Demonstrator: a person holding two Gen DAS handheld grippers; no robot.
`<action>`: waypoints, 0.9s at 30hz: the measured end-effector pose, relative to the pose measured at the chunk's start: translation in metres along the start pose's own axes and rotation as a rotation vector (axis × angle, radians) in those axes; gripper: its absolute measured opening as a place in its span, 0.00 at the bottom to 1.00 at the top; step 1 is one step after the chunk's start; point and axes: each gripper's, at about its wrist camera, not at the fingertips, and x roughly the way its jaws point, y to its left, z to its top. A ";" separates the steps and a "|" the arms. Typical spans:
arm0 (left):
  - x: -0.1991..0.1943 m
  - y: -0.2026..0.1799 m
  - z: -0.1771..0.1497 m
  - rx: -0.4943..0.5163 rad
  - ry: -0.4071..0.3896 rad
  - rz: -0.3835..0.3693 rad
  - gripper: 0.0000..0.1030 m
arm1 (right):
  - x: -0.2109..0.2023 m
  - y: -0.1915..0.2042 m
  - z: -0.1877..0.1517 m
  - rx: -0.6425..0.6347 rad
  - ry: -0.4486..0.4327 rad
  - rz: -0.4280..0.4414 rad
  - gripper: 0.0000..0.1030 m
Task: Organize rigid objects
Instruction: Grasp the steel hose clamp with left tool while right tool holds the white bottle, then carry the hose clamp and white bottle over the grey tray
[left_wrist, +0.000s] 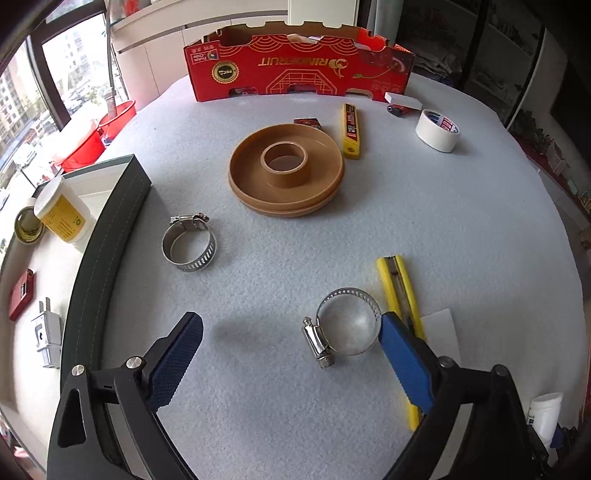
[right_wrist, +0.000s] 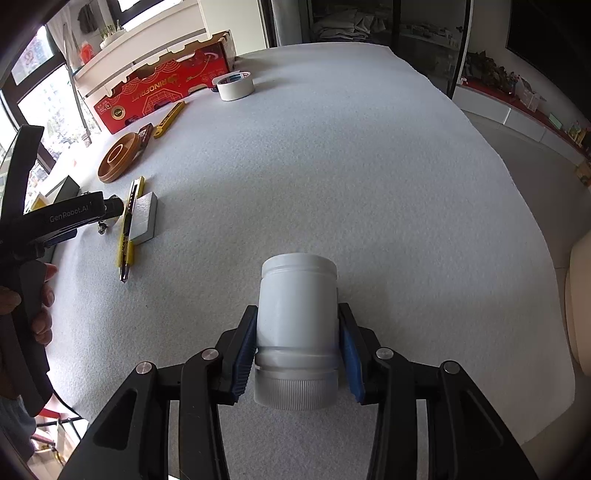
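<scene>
One white jar (right_wrist: 297, 325) (ribbed lid), clamped in right gripper (right_wrist: 297, 354), lying sideways

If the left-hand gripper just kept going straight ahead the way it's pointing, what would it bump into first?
Probably the near hose clamp, already just inside the open left gripper by its right finger. Along the centre line, the brown ring dish comes next; depth is uncertain.

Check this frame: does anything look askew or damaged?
The nearer yellow utility knife has its blade out, the tip bare on the felt. The white jar in the right gripper lies on its side.
</scene>
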 end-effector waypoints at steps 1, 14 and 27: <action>0.001 0.004 -0.001 -0.009 0.002 0.003 0.94 | 0.000 0.000 0.000 -0.004 -0.001 0.000 0.42; 0.006 0.007 -0.005 -0.028 0.015 0.020 1.00 | 0.003 0.010 -0.003 -0.062 -0.010 -0.055 0.43; -0.017 -0.012 -0.016 0.093 0.023 -0.067 0.42 | -0.005 0.010 -0.006 -0.021 -0.004 -0.063 0.40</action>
